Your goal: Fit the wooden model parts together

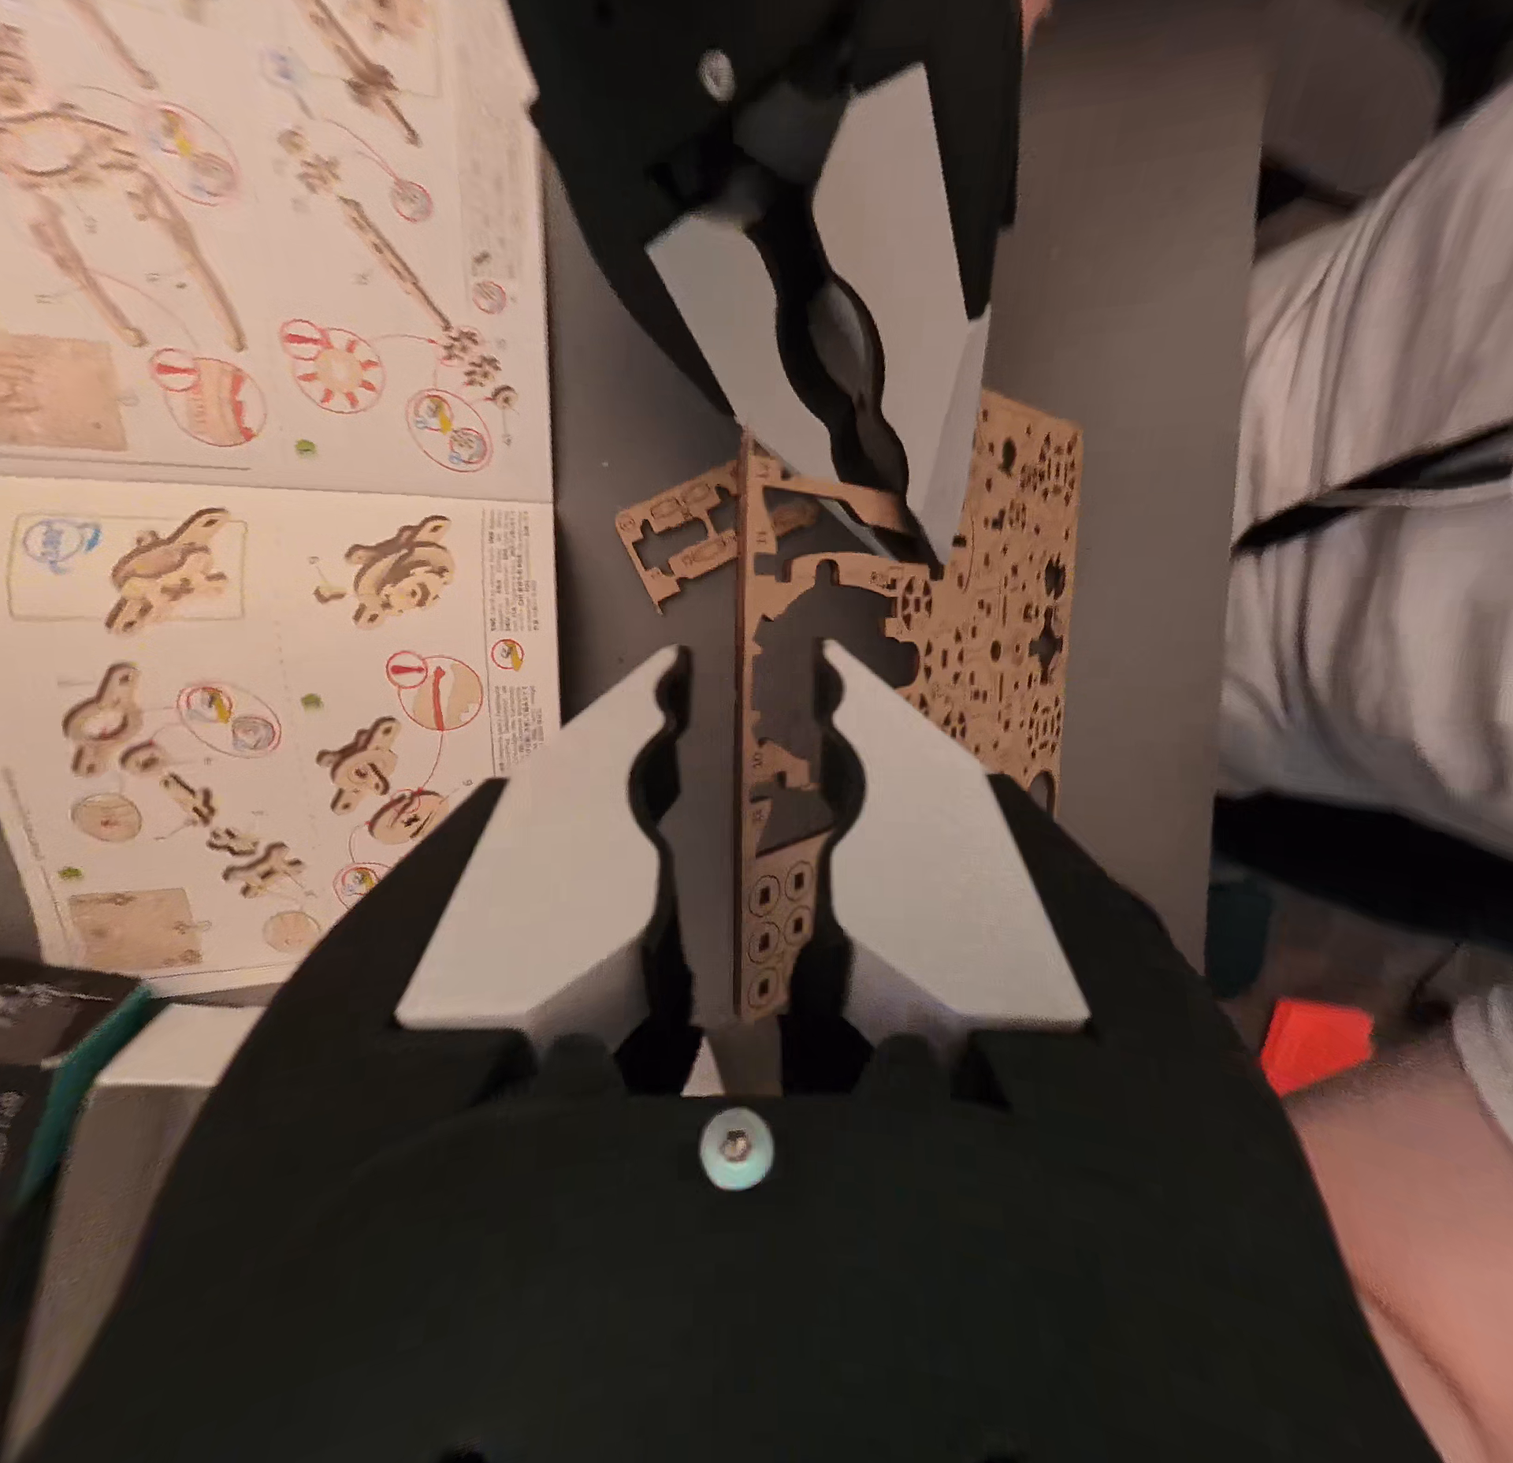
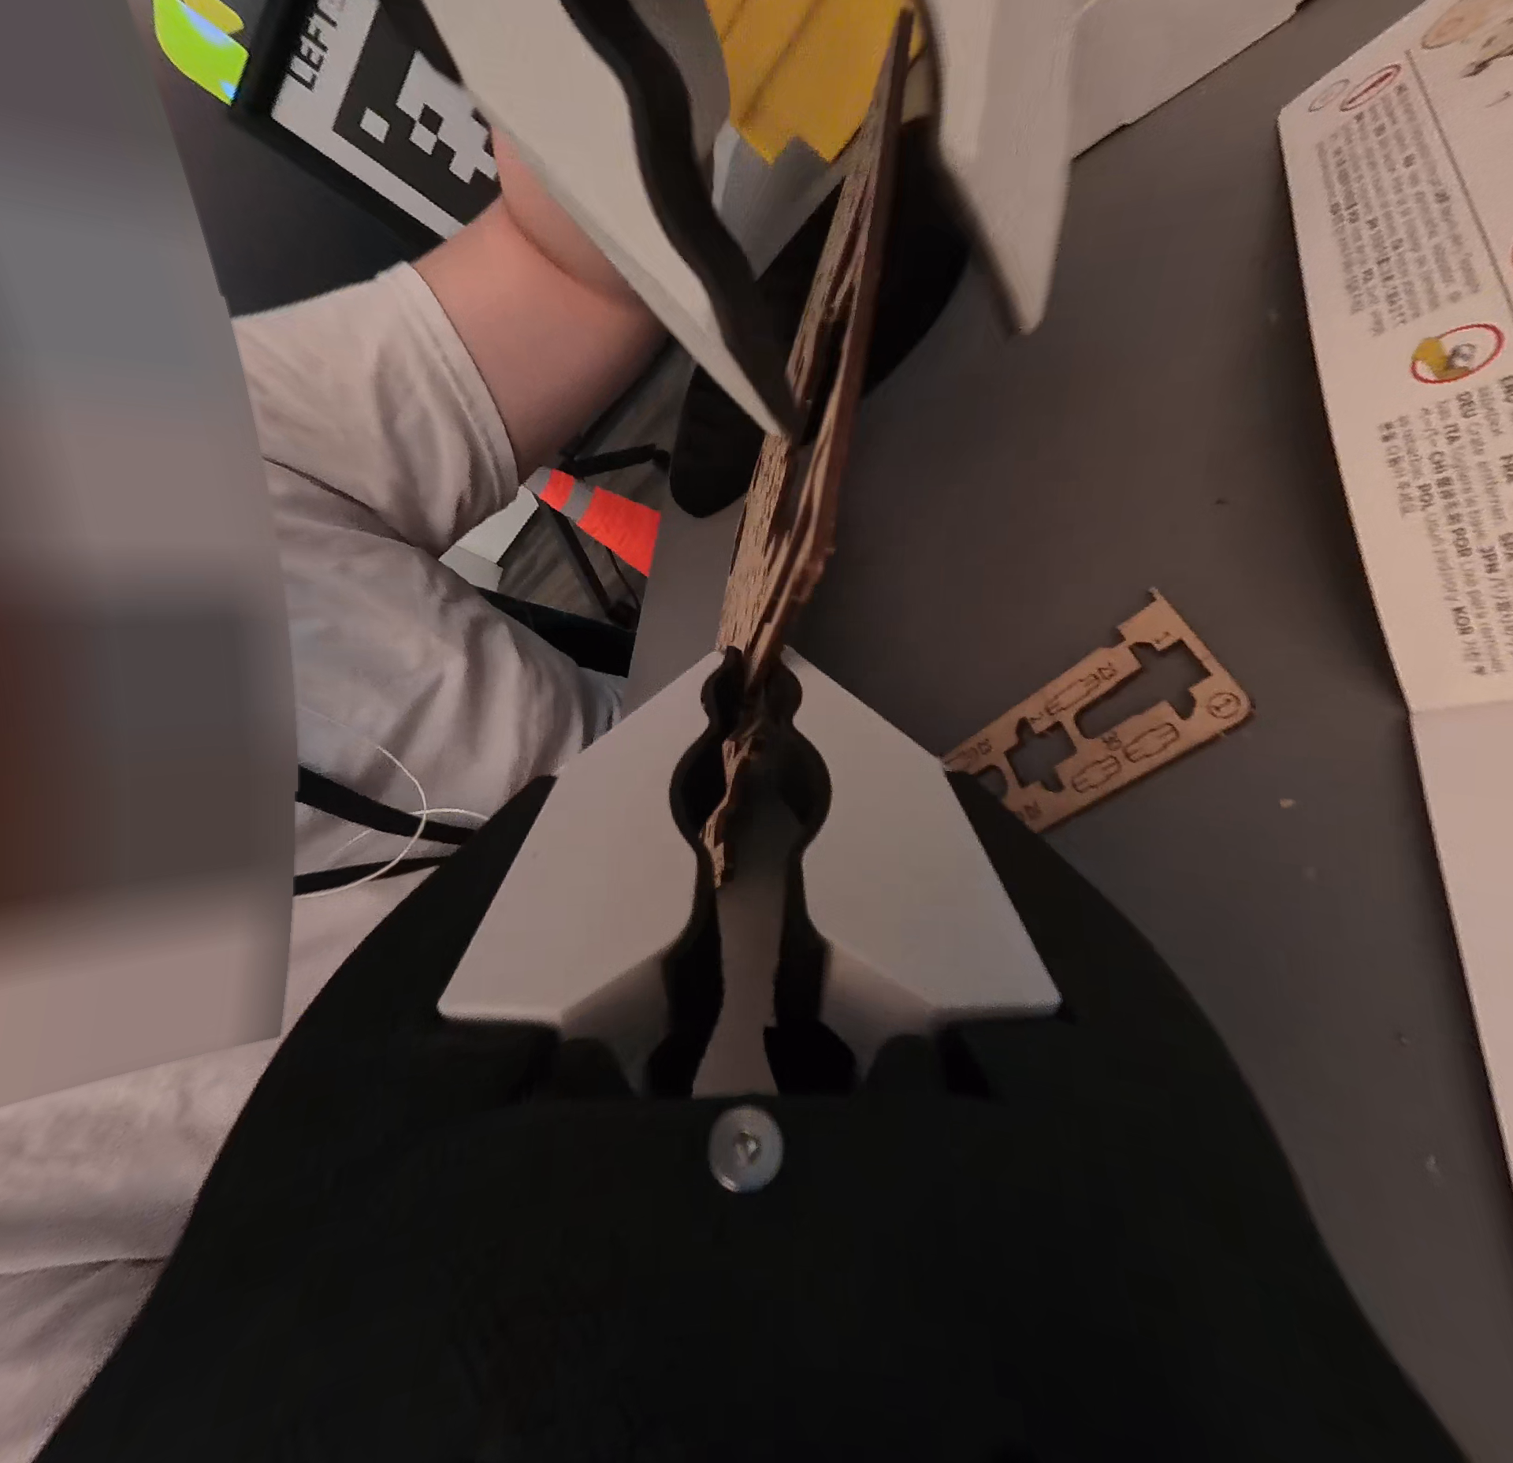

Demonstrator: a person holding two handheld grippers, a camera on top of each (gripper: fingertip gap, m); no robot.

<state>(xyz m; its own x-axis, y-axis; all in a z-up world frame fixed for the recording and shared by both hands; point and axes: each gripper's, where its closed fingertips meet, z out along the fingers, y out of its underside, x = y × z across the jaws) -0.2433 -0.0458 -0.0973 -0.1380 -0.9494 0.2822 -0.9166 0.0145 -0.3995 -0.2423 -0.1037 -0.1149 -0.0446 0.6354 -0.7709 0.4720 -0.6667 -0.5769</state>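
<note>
1. Left gripper (image 1: 751,670), foreground: black body, white fingers (image 1: 565,842) spread apart, with a thin wooden sheet (image 1: 757,768) standing edge-on in the gap between them; contact with either finger cannot be judged.
2. Right gripper (image 1: 921,535), entering from above: its white fingertips close together on the upper part of that sheet.
3. Second laser-cut wooden panel (image 1: 1011,605), full of small cut-outs, lying flat on the grey table (image 1: 1130,359) just right of the upright sheet.
4. Small offcut frame (image 1: 675,539), flat on the table, left of the sheet.
5. Illustrated instruction sheet (image 1: 246,441), spread across the left side.
6. Person's pale clothing (image 1: 1375,441) at right; orange object (image 1: 1318,1043) below it.
</note>
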